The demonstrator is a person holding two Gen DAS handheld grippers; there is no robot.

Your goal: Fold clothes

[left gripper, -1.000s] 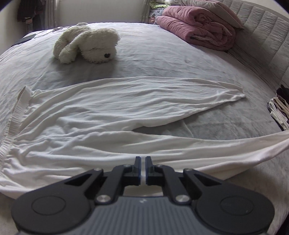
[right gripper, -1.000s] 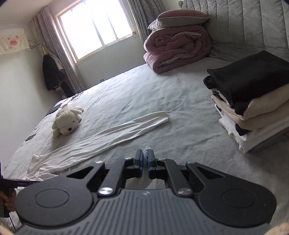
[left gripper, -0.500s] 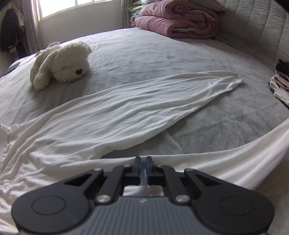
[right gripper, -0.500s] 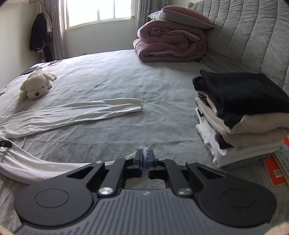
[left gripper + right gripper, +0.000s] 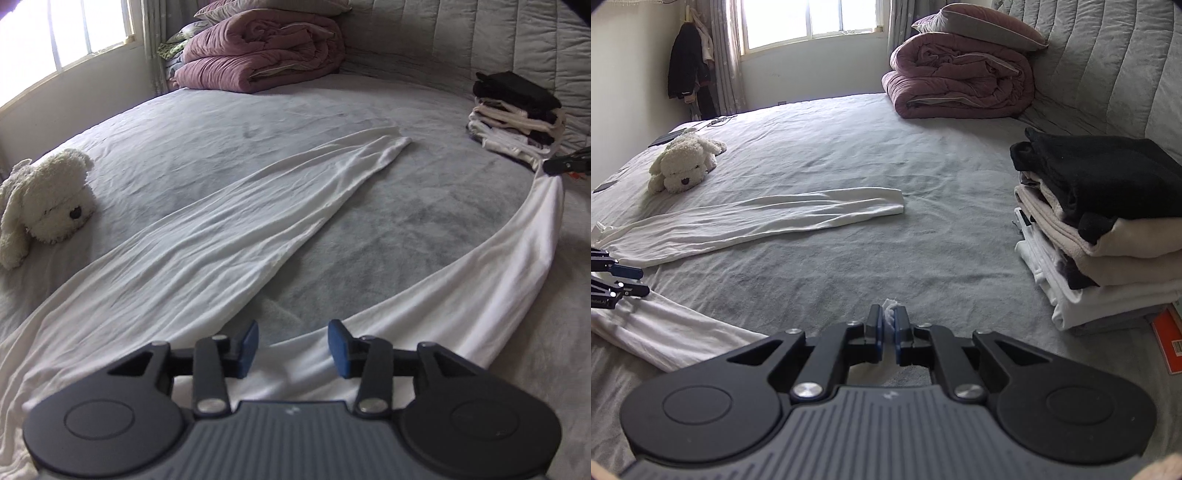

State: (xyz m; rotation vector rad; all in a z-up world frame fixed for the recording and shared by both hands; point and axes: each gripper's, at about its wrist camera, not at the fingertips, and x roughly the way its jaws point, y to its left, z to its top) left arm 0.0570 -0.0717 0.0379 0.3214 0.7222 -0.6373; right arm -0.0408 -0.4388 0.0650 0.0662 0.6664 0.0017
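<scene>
Presently, the left gripper (image 5: 292, 343) has just been opening, its jaws apart over the white leggings (image 5: 207, 236) with no pad pressing; the right gripper (image 5: 887, 325), at three o'clock, pinches a cuff, seemingly keeping that leg taut on the grey bed (image 5: 849, 147).

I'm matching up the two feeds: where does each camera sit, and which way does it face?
Left wrist: sits behind the left tool, jaws open over the white garment, facing across the bed toward the pink quilt.
Right wrist: sits behind the right tool, shut on a garment end, facing the window; the left tool's tips show at left.
Shared: garment, plush dog, quilt, folded stack.
</scene>
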